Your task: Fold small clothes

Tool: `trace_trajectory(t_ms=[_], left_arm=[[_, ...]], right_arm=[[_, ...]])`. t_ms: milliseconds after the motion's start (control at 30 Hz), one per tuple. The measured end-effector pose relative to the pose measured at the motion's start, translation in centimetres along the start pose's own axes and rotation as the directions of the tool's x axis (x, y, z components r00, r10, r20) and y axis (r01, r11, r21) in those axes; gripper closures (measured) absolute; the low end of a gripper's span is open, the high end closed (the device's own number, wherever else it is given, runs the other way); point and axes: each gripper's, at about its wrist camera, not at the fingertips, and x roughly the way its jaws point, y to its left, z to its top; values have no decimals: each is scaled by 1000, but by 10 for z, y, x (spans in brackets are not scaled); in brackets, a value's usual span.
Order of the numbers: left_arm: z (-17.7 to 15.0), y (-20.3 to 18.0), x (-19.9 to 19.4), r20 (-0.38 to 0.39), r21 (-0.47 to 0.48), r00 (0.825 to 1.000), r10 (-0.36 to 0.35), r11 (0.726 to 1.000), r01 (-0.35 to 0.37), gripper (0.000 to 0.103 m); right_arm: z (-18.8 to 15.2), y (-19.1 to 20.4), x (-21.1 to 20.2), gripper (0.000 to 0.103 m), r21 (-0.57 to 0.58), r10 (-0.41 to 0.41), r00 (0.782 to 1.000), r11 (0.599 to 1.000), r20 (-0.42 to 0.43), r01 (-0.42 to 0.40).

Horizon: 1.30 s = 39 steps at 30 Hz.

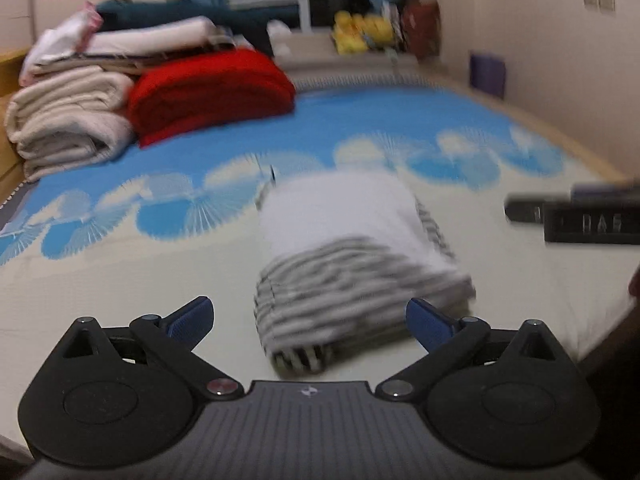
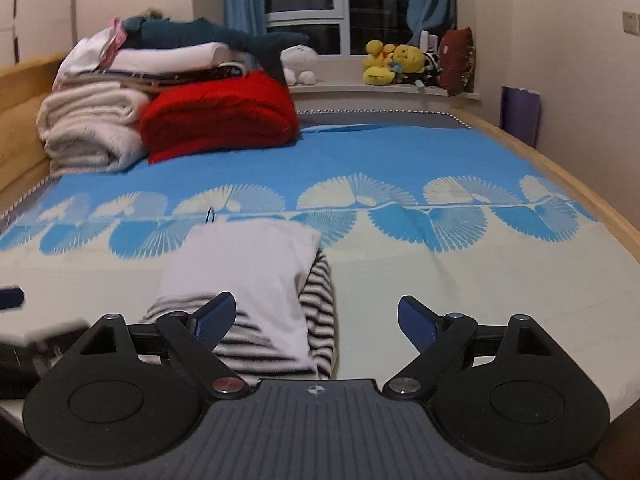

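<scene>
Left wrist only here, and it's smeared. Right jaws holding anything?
Observer: No. The right gripper has its jaws wide open and grips nothing; the garment lies on the bed.
Operator: Garment folded?
Observer: Looks so: a compact bundle, white face up, black-and-white stripes showing along its right edge and near end.
Operator: Teal blur on the stack?
Observer: A plush shark, lying on top of the folded blankets.
</scene>
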Motion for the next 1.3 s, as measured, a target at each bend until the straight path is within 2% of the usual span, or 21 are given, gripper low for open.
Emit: trace_trajectory(t_ms=[100,200,333,433,600,833,1300], left_arm=[[-4,2,1,46,-9,999,29,1000,-29,1],[-6,15,10,16,-74,997,81,994,-80,1],[-7,25,17,-30,-136,994,102,985,-105,1],[-6,26,19,-48,-150,994,103,983,-109,1],[-8,35,28,-136,-225,990,31,972,-61,1],[-8,33,34,-156,-216,986,52,973,-85,1],[-6,31,40,-172,-215,984,41,974,-78,1]], right_arm=[[-4,4,-1,14,-44,6,1000,999,-7,-6],[-8,6,-2,14,-66,4,1000,998,-28,-6],[-11,7,-3,14,-81,-3,999,997,-36,0],[-13,7,-3,14,-83,4,999,997,-42,-7],[-15,13,1,14,-115,-6,998,993,-56,-1],[-15,13,8,14,-108,-20,998,994,-67,13],[-13,7,15,14,-72,-21,996,997,-90,14]])
